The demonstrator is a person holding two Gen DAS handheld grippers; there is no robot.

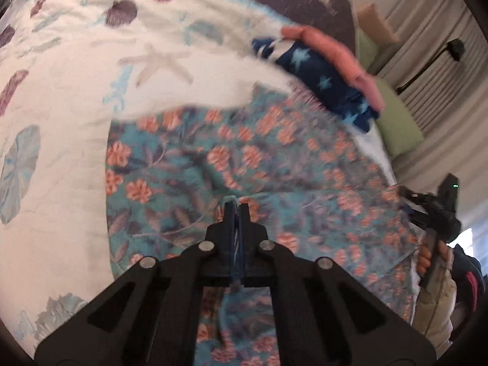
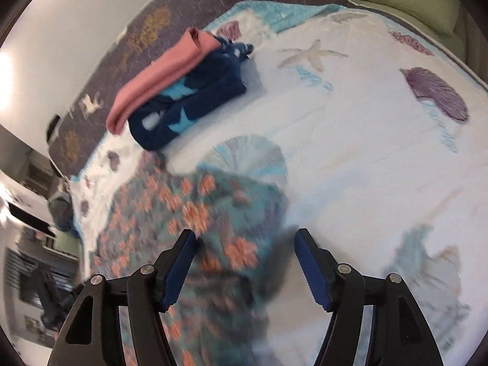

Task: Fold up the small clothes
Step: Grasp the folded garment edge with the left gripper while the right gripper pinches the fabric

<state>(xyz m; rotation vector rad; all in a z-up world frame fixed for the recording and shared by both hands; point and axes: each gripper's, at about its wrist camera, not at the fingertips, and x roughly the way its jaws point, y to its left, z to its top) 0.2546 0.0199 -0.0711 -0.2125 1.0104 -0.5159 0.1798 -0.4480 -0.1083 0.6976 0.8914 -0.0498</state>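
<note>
A teal garment with orange flowers lies spread on the white seashell bedspread. My left gripper is shut on a fold of this floral garment near its front edge. My right gripper is open, its blue pads wide apart just above the same floral garment, which looks blurred. The right gripper also shows at the right edge of the left wrist view, held by a hand beside the cloth's edge.
A folded stack, a pink garment on a navy star-print one, lies at the bedspread's far side. A dark patterned blanket borders it. Green pillows and curtains stand beyond.
</note>
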